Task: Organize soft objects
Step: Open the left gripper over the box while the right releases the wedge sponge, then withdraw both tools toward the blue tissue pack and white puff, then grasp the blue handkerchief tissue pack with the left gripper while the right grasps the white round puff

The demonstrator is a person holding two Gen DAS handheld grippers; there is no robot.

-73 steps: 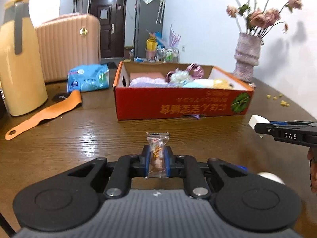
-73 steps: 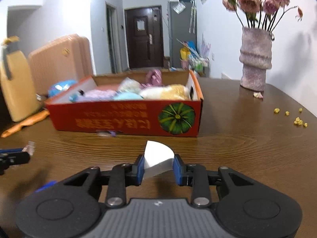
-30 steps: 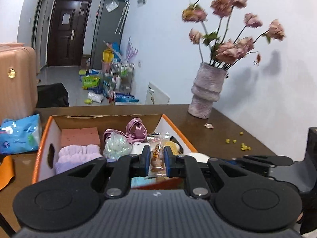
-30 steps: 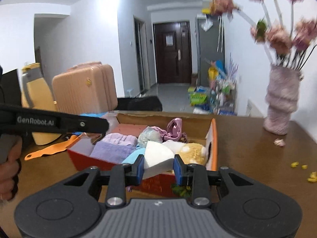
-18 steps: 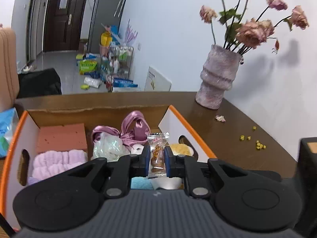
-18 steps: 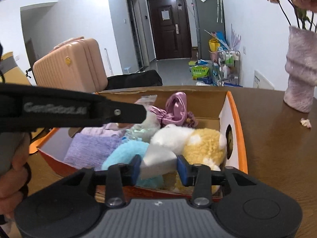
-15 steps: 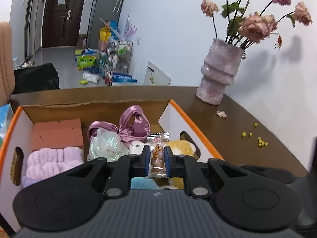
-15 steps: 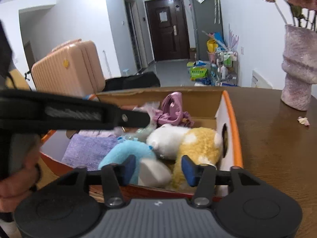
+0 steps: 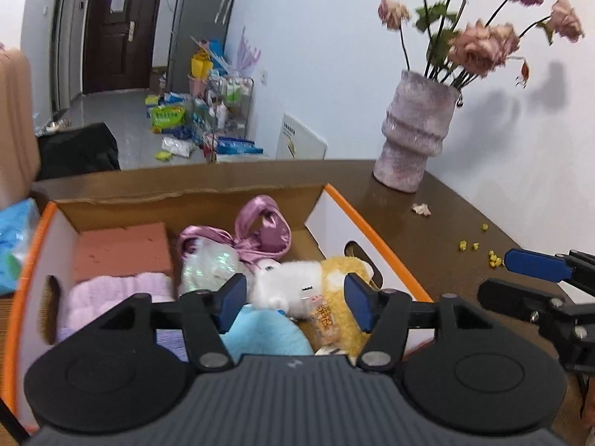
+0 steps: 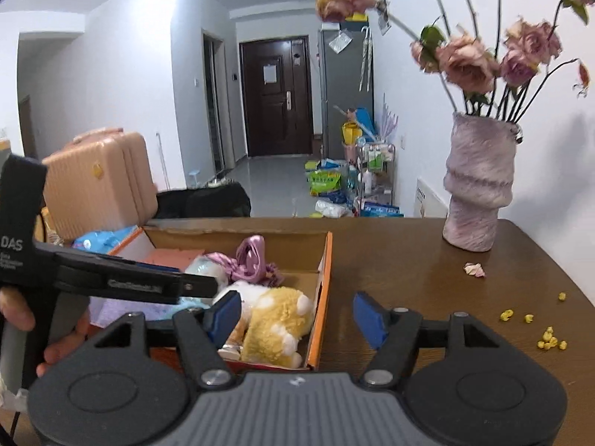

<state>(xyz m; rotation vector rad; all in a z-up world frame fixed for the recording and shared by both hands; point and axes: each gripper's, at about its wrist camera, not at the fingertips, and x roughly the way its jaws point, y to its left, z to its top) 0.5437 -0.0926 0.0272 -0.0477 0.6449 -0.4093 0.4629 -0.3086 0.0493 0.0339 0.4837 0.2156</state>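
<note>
I hold the left gripper (image 9: 295, 299) over the near end of the cardboard box (image 9: 366, 223). Its jaws are opening and grip nothing. The wrapped snack (image 9: 324, 316) lies in the box below and slightly right of the gap, resting against the yellow-and-white plush toy (image 9: 316, 282), clear of both pads. Its long axis appears to run roughly away from me, though blur limits that reading.

The right gripper (image 10: 297, 314) sits at the box's right corner, straddling the orange rim. Its jaws are also opening, with nothing between them. A pale object (image 10: 230, 353) lies in the box's near corner beside the plush, below the left pad; I cannot identify it with certainty.

Judgement: both deliveries look complete. The coming move turns on clearance: the snack sits directly beneath the left jaws, so that gripper should lift straight up from the box. The left gripper is the nearer one to the contents.
</note>
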